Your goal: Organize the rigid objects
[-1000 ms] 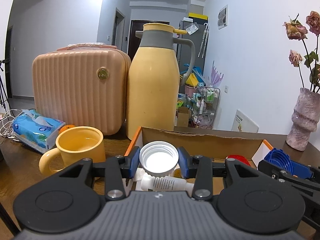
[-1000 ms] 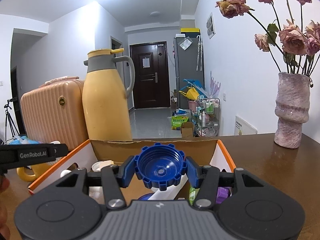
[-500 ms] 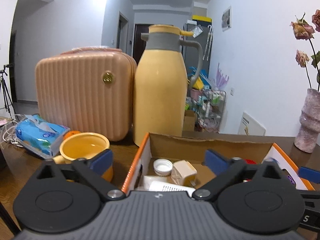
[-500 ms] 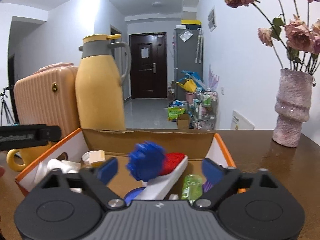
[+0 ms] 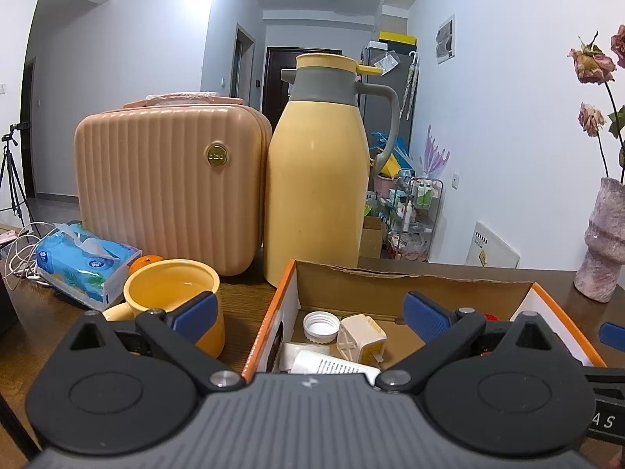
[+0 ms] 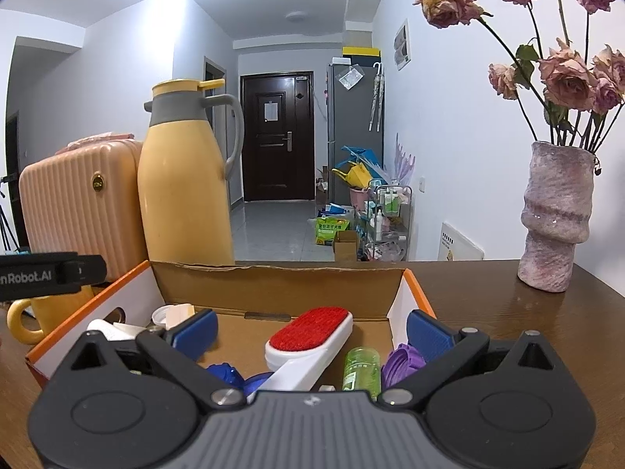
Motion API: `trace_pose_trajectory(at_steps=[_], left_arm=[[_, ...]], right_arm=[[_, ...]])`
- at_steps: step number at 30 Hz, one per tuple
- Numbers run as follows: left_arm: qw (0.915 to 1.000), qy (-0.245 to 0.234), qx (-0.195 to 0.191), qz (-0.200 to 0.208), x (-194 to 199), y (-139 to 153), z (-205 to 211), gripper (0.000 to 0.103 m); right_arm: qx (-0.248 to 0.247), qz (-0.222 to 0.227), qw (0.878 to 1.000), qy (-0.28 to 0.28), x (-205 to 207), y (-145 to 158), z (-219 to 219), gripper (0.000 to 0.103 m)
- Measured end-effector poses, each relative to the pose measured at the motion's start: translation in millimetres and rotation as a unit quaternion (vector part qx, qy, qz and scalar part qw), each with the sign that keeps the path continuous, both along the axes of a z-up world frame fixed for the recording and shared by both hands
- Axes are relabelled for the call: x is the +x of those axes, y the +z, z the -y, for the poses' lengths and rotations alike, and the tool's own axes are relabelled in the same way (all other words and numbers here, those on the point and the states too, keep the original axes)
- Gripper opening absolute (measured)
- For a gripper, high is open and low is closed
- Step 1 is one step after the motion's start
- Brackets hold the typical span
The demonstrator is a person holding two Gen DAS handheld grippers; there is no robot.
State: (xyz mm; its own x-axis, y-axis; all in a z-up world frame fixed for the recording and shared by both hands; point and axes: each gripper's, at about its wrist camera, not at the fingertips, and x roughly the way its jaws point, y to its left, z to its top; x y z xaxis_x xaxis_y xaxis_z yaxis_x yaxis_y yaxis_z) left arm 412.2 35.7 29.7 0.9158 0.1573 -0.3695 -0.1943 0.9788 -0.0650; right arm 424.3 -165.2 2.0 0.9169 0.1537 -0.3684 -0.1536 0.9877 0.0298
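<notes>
White cap [image 5: 321, 326] and blue cap [image 6: 220, 373], released into box [image 5: 410, 285] beneath spread tongs [image 5: 308, 312].

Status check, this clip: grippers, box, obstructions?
Left gripper and right gripper open, empty, jaws just opened. White cap in cardboard box. Nothing blocking.

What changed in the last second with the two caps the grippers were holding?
Both were let go. The left gripper has just opened, and its white cap now lies in the cardboard box. The right gripper has also just opened, dropping its blue cap into the box. Thermos, suitcase, mug and vase stayed put.
</notes>
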Motion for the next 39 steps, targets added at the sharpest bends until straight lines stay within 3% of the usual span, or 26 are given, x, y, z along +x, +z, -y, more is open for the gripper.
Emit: trace_pose_trajectory(at_steps=[9, 17, 27, 39], left_arm=[[1.0, -0.001, -0.005, 0.007, -17, 8, -4, 0.103], [0.9997, -0.01, -0.001, 0.022, -59, 20, -5, 0.103], [0.998, -0.026, 0.018, 0.056, -155, 31, -1, 0.103], [0.9973, -0.021, 0.04, 0.058, -268, 14, 5, 0.103]], right_arm=[[0.0, 0.014, 1.0, 0.001, -24, 11, 5, 0.103], [-0.003, 0.035, 0.999, 0.0, -74, 25, 15, 0.103], [-0.003, 0.063, 0.998, 0.007, -171, 35, 36, 0.103], [-0.011, 0.059, 0.998, 0.009, -284, 18, 53, 0.103]])
